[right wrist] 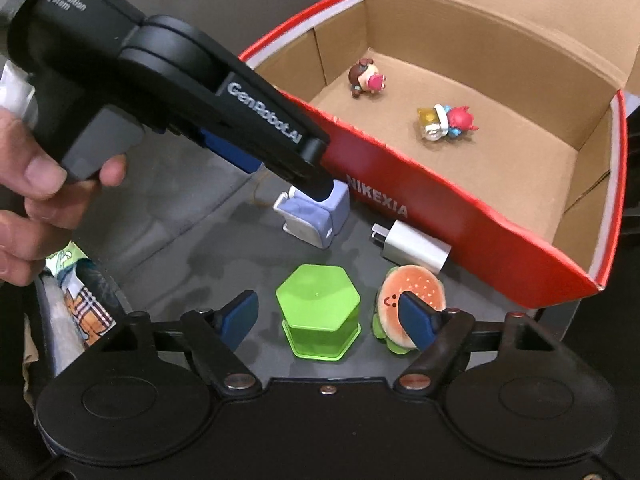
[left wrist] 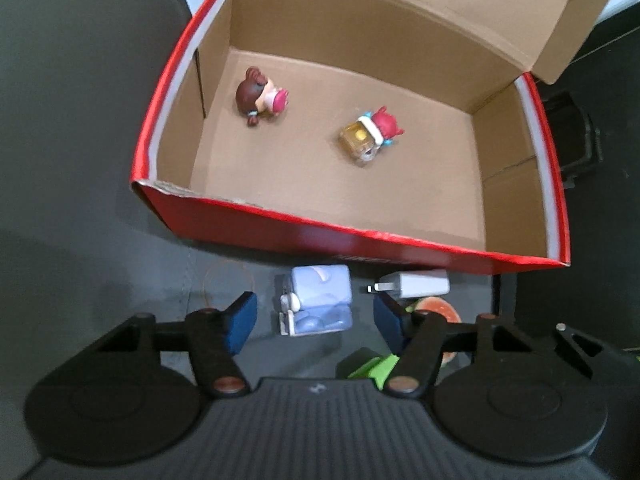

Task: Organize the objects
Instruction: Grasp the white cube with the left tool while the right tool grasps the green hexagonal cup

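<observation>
My left gripper (left wrist: 316, 322) is open and points down at a pale blue block-shaped toy (left wrist: 320, 300) on the dark table, with a gap on each side of the toy. My right gripper (right wrist: 328, 318) is open around a green hexagonal box (right wrist: 318, 312), and its pads stand clear of the box. Its right finger overlaps a burger plush (right wrist: 412, 292). A white charger (right wrist: 414, 250) lies against the red shoe box (right wrist: 460, 224). Inside the box lie a brown-haired figurine (left wrist: 260, 96) and a red-haired figurine (left wrist: 372, 134).
The box's lid flap (left wrist: 400, 4) stands open at the back. A hand (right wrist: 40, 184) holds the left tool at the upper left of the right wrist view. Printed packets (right wrist: 80, 300) lie at the table's left edge. A black object (left wrist: 576, 136) sits right of the box.
</observation>
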`<state>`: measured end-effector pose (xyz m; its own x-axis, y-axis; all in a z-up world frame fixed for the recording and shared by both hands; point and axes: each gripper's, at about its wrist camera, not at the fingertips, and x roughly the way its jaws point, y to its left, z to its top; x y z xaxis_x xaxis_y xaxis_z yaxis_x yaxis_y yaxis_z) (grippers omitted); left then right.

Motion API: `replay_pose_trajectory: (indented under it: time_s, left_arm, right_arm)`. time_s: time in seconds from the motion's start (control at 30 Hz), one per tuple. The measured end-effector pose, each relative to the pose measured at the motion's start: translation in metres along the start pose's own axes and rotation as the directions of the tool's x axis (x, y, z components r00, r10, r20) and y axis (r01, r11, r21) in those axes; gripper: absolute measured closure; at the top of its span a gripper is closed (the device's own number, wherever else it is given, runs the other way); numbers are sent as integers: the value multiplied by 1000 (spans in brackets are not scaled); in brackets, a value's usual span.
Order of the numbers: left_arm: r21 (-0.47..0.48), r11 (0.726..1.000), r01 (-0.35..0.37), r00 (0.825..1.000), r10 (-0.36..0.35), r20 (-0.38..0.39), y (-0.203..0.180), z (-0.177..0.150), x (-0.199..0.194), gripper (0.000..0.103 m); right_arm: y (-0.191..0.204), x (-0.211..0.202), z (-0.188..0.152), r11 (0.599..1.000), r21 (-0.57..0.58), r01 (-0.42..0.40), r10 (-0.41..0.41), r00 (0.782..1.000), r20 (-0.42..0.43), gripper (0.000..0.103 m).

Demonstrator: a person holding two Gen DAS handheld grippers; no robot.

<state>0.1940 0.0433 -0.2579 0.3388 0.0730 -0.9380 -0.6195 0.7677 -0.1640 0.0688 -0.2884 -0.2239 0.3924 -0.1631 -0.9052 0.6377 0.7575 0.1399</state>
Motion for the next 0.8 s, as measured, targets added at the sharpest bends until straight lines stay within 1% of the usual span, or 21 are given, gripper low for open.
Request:
replay_pose_trajectory:
  time_s: [0.07,0.2,0.23,0.27,0.37,0.5,0.6,0.7,0.8]
  left_arm:
    - [-3,1000,-6,1000,6,-12,0,0,9,45]
    - [-6,1000,-19,1000,18,-25,1,0,22,48]
    - [-8,1000,-23,999,22,-30,1,1,25,48]
    - [-16,1000,-10,1000,9,-29,1,0,27,48]
    - [-11,1000,-26,999,26,-37,0,1,34,48]
    - [-15,1000,-25,998,24,-63,0,2,45,51]
    - [-12,1000,-28,998,27,-58,0,2,49,56]
    - [5,999,-36,998,36,-43,-1,1,49,56]
    - [6,999,-48,998,48,-48,-2,2,49,56]
  right_arm:
    - [2,5,1,1000,-17,21,-22,1000,-15,26]
    - [9,11,2,999,-46,1,-2,1000,-25,25]
    - [9,12,3,999,-51,1,-2,1000,-27,25]
    - [10,14,4,998,-56,2,-4,1000,-29,25]
    - [11,19,6,998,-62,3,-6,999,-39,24]
    - [14,24,7,996,-86,9,-13,998,-54,25]
    - [13,31,6,996,-92,4,-11,997,-76,25]
    - [12,39,5,995,-99,-2,-8,995,-99,27]
    - [11,43,4,995,-96,-16,6,994,-106,28]
